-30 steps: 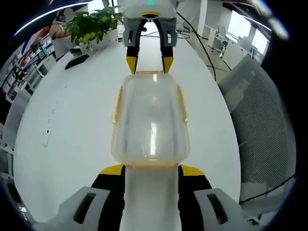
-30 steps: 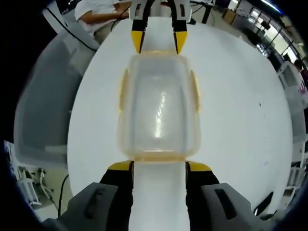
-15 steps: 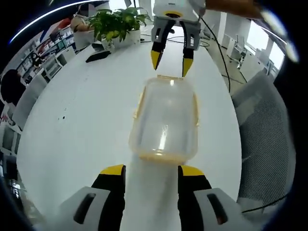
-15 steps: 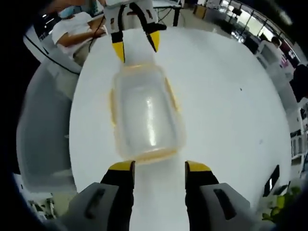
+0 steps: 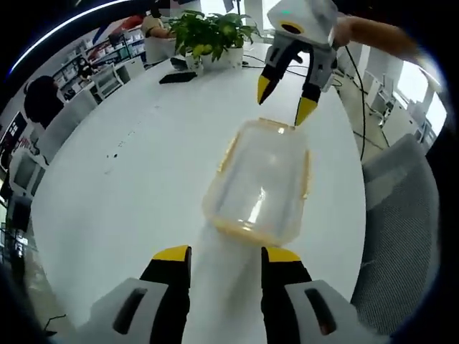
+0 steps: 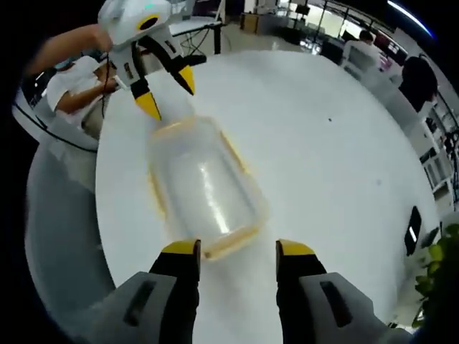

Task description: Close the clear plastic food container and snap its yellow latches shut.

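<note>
The clear container (image 5: 259, 188) lies on the white worktop (image 5: 129, 186) near one long edge, lid on, between the 2 grippers. The left gripper view adds a potted plant (image 5: 209, 32) at the far end. Left gripper (image 5: 219, 256) and right gripper (image 6: 237, 249) both have fingers spread, holding nothing. Bare worktop flanks the container's other side. Its yellow latches (image 6: 233, 153) are blurred
</note>
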